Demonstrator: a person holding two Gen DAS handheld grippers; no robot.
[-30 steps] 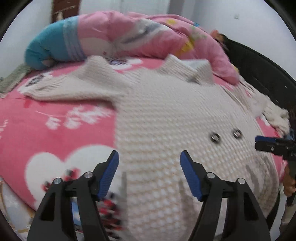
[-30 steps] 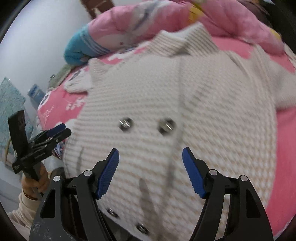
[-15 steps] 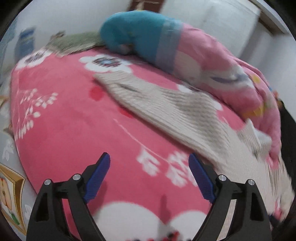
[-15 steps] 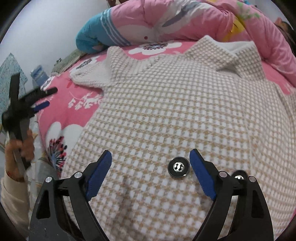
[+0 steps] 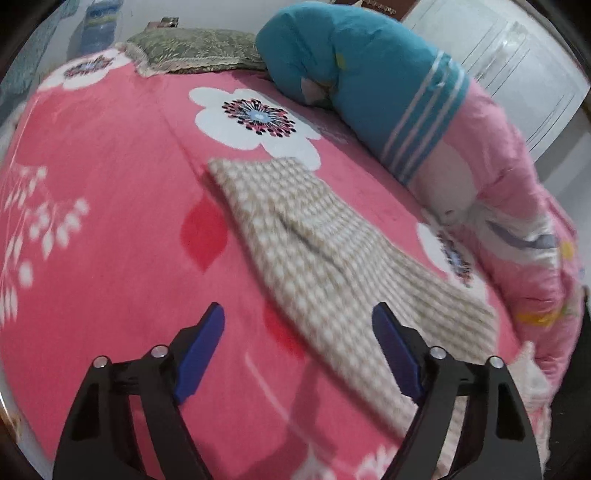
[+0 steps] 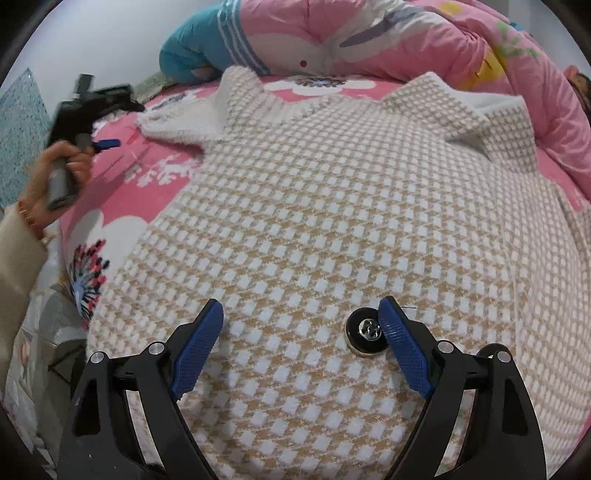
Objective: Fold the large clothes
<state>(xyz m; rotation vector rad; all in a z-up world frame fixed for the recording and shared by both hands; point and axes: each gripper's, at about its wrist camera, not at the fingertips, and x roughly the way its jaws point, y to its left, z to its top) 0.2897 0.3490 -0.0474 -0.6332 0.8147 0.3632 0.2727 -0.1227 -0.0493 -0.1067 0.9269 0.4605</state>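
Spread flat across a pink floral bed (image 6: 110, 192): one large cream-and-tan checked knit cardigan (image 6: 332, 221), collar toward a rolled pink and teal quilt (image 6: 332, 33), one sleeve (image 5: 317, 251) stretched out sideways. One dark round button (image 6: 367, 331) clearly visible. Two grippers. Right gripper (image 6: 301, 347) just above the cardigan front, blue fingers wide apart, gripping nothing. Left gripper (image 5: 297, 350) over the sleeve, fingers apart and closing, nothing clamped.
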